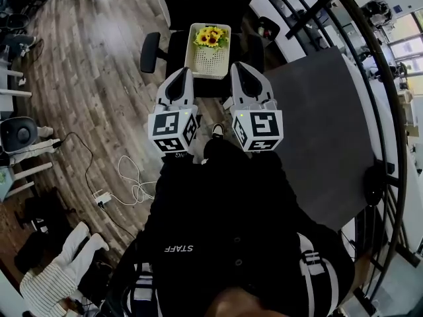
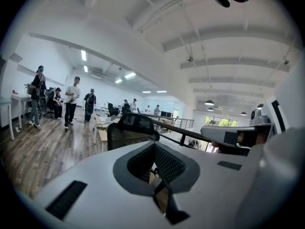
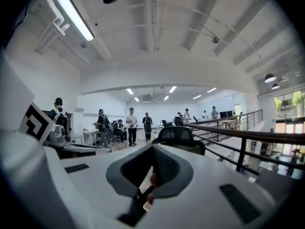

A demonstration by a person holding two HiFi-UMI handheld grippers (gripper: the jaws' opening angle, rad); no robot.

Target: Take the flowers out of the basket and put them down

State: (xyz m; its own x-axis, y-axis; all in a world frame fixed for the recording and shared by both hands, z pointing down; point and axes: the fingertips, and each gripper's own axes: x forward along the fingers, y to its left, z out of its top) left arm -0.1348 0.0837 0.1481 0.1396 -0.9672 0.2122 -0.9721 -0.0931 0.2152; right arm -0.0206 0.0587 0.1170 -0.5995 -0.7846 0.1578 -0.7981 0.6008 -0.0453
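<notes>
Basket (image 1: 210, 61) sits on the chair (image 1: 151, 51) seat, with the flowers (image 1: 210, 37) in its end nearest the chair back, untouched. You've got both grippers side by side, just short of the chair's front edge, which looks like lining up for the reach. Left gripper (image 1: 182, 72): jaws clenched, nothing between them. Right gripper (image 1: 240, 67): same, closed and empty. You'll need one open before going for the stems.

Bright, even light here, ceiling strip lamp (image 3: 74, 15) blazing upper left in the right gripper view, windows (image 3: 291, 109) glaring at right. Strong fisheye bending, black vignetted corners; the near foreground goes soft.
</notes>
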